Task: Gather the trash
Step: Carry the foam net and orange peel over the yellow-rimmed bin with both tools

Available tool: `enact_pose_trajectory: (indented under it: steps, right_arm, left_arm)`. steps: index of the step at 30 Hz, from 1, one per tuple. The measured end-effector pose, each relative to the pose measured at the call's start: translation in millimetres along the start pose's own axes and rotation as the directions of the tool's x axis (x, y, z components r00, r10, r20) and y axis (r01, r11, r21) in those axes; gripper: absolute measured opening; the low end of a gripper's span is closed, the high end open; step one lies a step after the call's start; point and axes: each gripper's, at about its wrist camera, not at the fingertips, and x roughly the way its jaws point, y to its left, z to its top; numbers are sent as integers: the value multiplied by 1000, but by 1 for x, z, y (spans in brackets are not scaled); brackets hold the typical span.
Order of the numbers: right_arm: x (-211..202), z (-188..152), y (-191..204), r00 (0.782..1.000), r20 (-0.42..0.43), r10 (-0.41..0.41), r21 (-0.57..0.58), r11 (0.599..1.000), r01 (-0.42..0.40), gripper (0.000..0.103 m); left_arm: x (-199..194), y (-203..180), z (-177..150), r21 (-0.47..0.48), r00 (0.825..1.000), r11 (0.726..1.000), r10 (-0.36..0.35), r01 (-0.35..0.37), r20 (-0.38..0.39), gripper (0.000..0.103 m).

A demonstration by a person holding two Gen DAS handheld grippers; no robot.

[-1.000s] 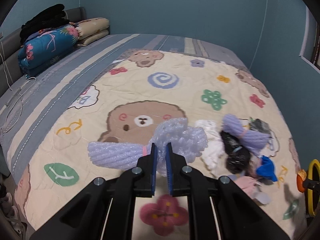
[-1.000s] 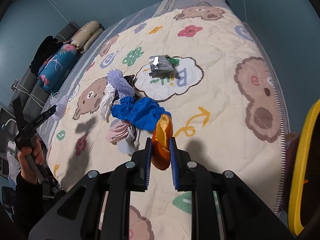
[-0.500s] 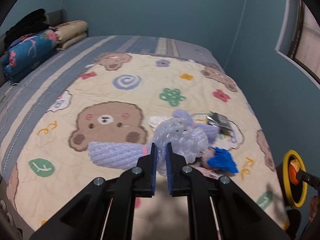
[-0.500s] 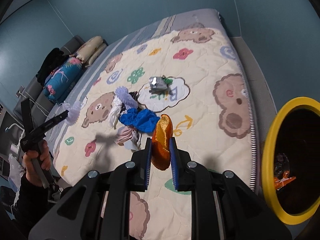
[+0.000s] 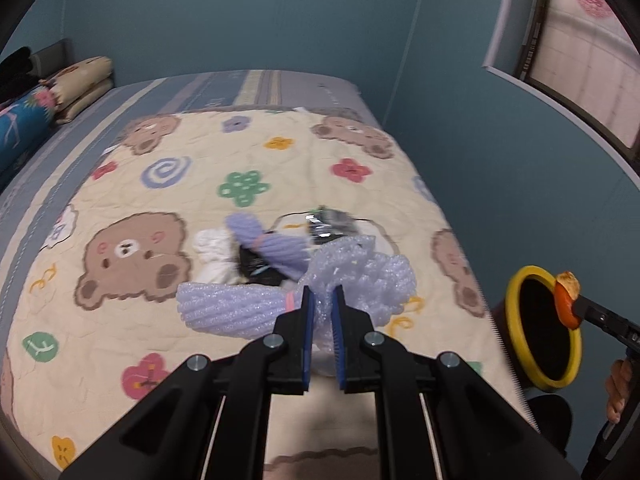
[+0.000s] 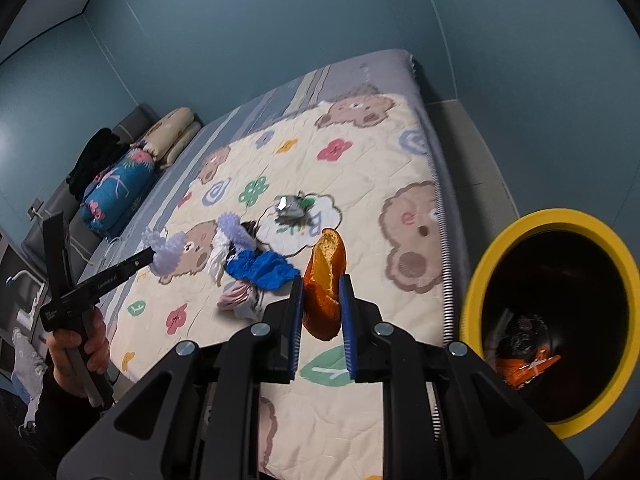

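Note:
My left gripper (image 5: 321, 300) is shut on a lilac foam net (image 5: 352, 276) and holds it above the bed's near part. My right gripper (image 6: 322, 284) is shut on an orange peel (image 6: 324, 276), held above the bed's edge, left of the yellow-rimmed bin (image 6: 476, 280). In the left wrist view the peel (image 5: 566, 300) hangs over the bin's rim (image 5: 514, 312). More trash lies mid-bed: a second lilac foam net (image 6: 234, 232), a blue wrapper (image 6: 260, 268), white tissue (image 6: 218, 258), a pink scrap (image 6: 236, 296) and a silver packet (image 6: 290, 208).
The bed has a cream bear-print quilt (image 5: 160, 184). Folded bedding and pillows (image 6: 120, 184) lie at its head. Blue walls stand close on the far and right sides, with a window (image 5: 580, 52) at the right. The bin holds some trash (image 6: 528, 364).
Both grippers have swung right towards the bin with their loads. The bin has come fully into the right wrist view, and the peel now sits at its rim.

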Motion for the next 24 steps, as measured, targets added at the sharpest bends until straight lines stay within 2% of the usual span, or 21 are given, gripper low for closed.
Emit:
enact_pose_trajectory:
  steps: [15,20,24]
  right_arm:
    - [-61,11,-66,991,102,-84,94,993,74,17]
    - [-77,11,-90,984,129,-120,127,986,103,17]
    - [-86,10,-108,980,137,-144,153,981,122,17]
  left_arm:
    - [5,-97,13,94,991,987,-134,133,-5,8]
    - [12,-131,12,126,981,973,-192,193,-19,8]
    - [24,-161,9,138,967,957,-250,255,-50,8]
